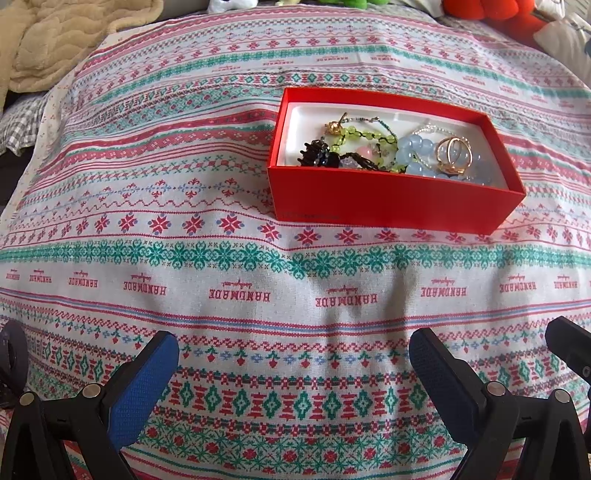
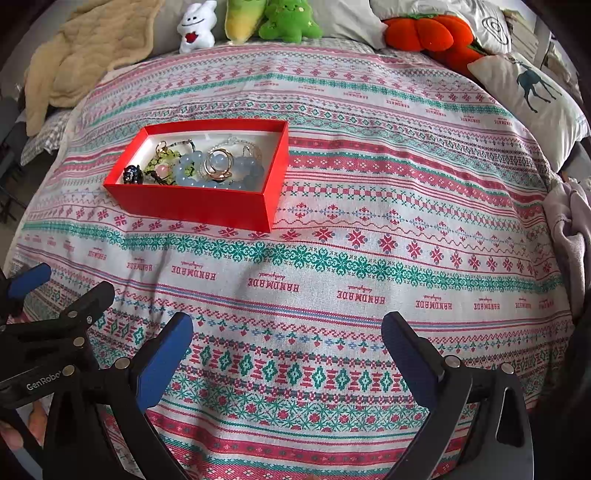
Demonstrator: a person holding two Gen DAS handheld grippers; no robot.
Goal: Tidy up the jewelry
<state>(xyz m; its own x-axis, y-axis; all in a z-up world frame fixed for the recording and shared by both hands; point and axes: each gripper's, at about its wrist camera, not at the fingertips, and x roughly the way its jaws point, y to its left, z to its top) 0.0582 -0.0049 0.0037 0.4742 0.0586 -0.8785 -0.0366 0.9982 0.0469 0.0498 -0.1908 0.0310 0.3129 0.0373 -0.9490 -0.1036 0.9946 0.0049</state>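
Note:
A red box (image 1: 388,201) with a white lining sits on the patterned cloth; it also shows in the right wrist view (image 2: 192,205) at upper left. Inside lie a pale blue bead bracelet (image 1: 417,147), gold rings (image 1: 452,155), a green bead strand (image 1: 354,133) and a black beaded piece (image 1: 319,153). My left gripper (image 1: 293,347) is open and empty, well short of the box. My right gripper (image 2: 288,332) is open and empty, below and right of the box. The left gripper (image 2: 55,295) shows at the right wrist view's left edge.
The striped cloth (image 2: 369,221) covers a bed. A beige blanket (image 2: 92,48) lies at the back left. Plush toys (image 2: 280,18) and an orange plush (image 2: 424,31) line the back. A deer-print pillow (image 2: 532,96) lies at the right.

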